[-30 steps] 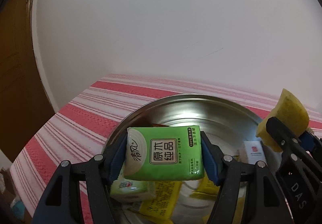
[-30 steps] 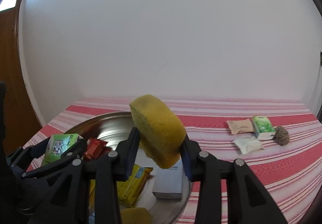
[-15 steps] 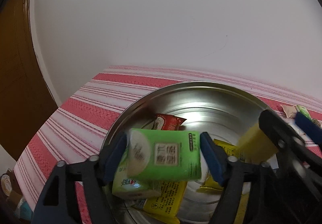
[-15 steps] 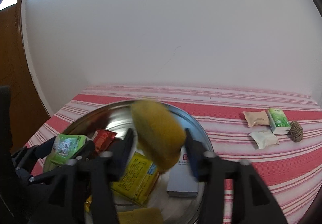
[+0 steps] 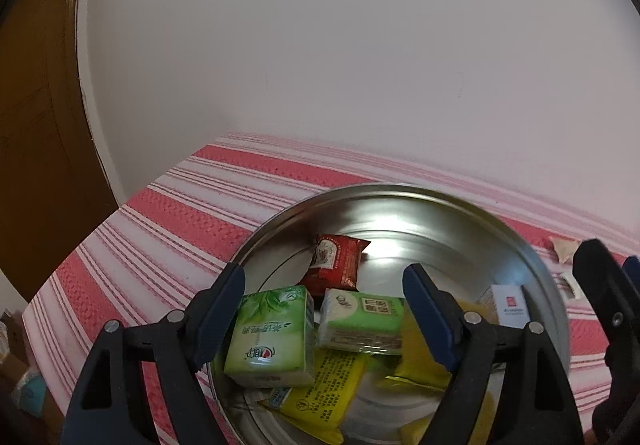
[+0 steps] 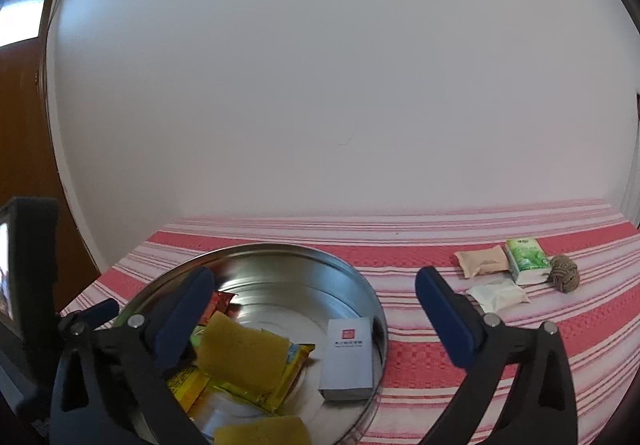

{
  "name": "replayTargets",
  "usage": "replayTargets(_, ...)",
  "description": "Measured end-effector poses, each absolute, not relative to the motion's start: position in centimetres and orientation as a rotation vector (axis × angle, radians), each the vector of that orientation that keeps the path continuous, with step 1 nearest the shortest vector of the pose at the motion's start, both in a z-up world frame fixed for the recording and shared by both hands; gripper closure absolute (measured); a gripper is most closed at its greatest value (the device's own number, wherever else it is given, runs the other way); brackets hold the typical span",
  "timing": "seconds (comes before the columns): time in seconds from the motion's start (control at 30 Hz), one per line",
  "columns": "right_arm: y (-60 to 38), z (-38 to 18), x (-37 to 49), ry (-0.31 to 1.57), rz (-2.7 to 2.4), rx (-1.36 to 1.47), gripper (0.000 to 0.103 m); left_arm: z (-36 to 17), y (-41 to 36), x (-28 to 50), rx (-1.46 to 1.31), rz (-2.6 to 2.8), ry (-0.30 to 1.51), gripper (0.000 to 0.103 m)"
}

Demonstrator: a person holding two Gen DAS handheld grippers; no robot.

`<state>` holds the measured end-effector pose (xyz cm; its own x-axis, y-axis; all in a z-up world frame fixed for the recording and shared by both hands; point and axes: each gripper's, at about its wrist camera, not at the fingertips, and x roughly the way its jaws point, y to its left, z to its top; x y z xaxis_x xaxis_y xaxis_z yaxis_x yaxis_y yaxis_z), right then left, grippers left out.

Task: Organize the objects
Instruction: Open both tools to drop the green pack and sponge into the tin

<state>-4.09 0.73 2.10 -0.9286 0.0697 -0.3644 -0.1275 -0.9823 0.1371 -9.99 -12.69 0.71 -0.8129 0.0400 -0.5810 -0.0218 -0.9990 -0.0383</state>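
Observation:
A round metal basin [image 5: 532,257] [image 6: 360,285] sits on the red-and-white striped cloth. In it lie two green tissue packs [image 5: 272,333] [image 5: 362,319], a red snack packet [image 5: 336,261], yellow packets [image 5: 320,393] [image 6: 296,365], a white box [image 6: 348,357] and a yellow sponge [image 6: 242,359]. My left gripper [image 5: 324,313] is open and empty above the tissue packs. My right gripper [image 6: 316,317] is open and empty above the basin, with the sponge lying below it.
On the cloth to the right of the basin lie a beige packet [image 6: 482,261], a green tissue pack [image 6: 526,259], a white packet [image 6: 498,295] and a ball of twine [image 6: 564,273]. A white wall stands behind. A brown door [image 5: 36,125] is on the left.
Both grippers opened. The green tissue pack dropped from the left gripper into the basin. The yellow sponge dropped from the right gripper onto the yellow packets.

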Motion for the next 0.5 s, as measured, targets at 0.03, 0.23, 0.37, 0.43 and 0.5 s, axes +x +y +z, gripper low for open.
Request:
replayTargets(0.03, 0.9, 2.1, -4.0, 0.25, 2.977, -0.553, 0.0, 0.8, -12.6, -9.9, -0.943, 2.961, -0.052, 0.02)
replayTargets(0.23, 2.2, 2.0, -3.6, 0.292, 2.952, -0.543, 0.0, 0.9, -12.1, -9.6, -0.936, 2.951, -0.047, 0.02)
replayTargets(0.37, 2.7, 1.9, -3.5, 0.295, 2.929, -0.525, 0.0, 0.9, -11.1, -9.3, -0.926, 2.941, -0.021, 0.02)
replayTargets(0.43, 3.1, 1.8, -3.4, 0.302, 2.919, -0.526, 0.0, 0.8, -10.5, -9.1, -0.922, 2.937, -0.004, 0.02)
replayTargets(0.5, 3.6, 1.8, -3.2, 0.307, 2.905, -0.523, 0.0, 0.8, -10.0, -8.9, -0.92, 2.927, 0.007, 0.02)
